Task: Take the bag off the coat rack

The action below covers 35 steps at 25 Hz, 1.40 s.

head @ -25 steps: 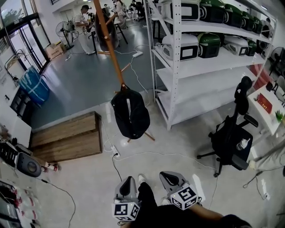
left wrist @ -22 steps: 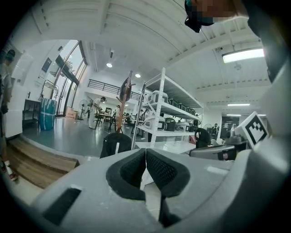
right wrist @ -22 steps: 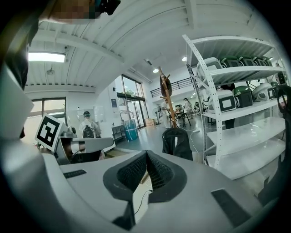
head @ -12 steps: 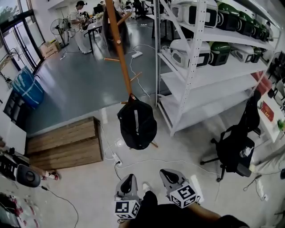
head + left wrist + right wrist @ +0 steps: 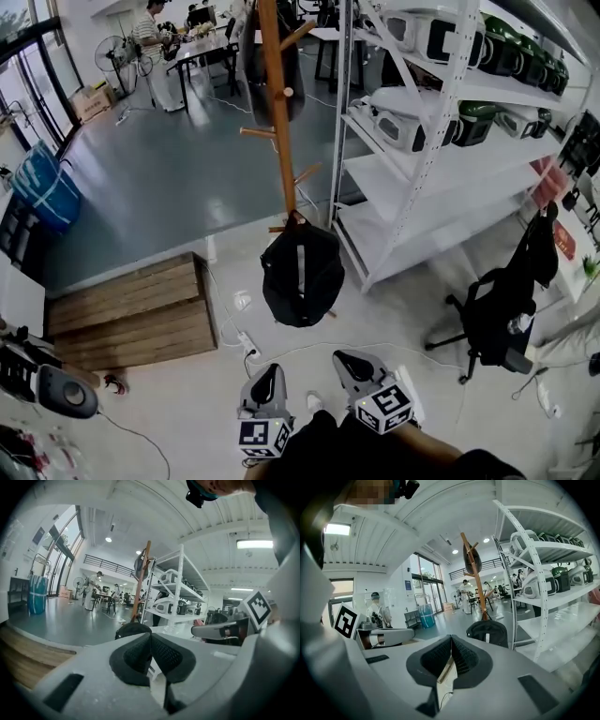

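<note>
A black bag (image 5: 302, 275) with a pale stripe hangs from a low peg of the wooden coat rack (image 5: 277, 103), just left of the white shelving. It also shows ahead in the left gripper view as the bag (image 5: 132, 629) and in the right gripper view as the bag (image 5: 488, 632). My left gripper (image 5: 265, 386) and right gripper (image 5: 354, 368) sit side by side at the bottom of the head view, well short of the bag. Both are shut with nothing between the pads.
White metal shelving (image 5: 450, 141) with appliances stands right of the rack. A black office chair (image 5: 495, 319) is at the right, a wooden platform (image 5: 131, 305) at the left. Cables and a power strip (image 5: 251, 347) lie on the floor. People stand at tables far behind.
The bag and rack have drawn closer and shifted right in the head view as I move toward them. Both grippers stay shut, low and side by side.
</note>
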### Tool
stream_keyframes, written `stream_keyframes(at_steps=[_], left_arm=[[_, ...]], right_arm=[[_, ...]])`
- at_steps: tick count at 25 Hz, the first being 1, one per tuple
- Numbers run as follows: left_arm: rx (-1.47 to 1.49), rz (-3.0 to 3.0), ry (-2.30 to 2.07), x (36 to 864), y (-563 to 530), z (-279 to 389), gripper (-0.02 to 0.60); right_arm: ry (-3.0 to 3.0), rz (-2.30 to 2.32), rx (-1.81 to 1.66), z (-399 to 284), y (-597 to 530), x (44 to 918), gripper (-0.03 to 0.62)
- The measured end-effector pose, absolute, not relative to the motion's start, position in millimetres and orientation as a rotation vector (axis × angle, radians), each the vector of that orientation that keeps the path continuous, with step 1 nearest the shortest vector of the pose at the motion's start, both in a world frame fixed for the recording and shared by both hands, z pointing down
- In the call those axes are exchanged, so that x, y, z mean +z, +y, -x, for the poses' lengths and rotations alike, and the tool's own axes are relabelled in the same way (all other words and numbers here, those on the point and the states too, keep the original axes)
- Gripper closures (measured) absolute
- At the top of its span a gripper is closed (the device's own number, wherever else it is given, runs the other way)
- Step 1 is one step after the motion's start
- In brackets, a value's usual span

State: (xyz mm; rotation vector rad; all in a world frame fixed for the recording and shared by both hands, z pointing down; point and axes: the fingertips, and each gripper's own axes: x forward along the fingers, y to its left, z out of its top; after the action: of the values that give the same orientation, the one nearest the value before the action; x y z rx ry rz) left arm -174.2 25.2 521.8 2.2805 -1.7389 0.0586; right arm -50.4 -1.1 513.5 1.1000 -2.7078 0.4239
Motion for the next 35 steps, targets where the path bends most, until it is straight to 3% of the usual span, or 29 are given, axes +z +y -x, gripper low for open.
stream_keyframes(at_steps=[15,35], left_arm=[[0.045,-2.271,-1.716,537,-40,213,0.563],[0.240,-2.288,-1.637,551,-204,202,0.563]], right_arm=[[-2.685,-1.107,0.389,95,-75,520,0.582],[-2.667,-1.002,0.399,97,-241,537,0.580]])
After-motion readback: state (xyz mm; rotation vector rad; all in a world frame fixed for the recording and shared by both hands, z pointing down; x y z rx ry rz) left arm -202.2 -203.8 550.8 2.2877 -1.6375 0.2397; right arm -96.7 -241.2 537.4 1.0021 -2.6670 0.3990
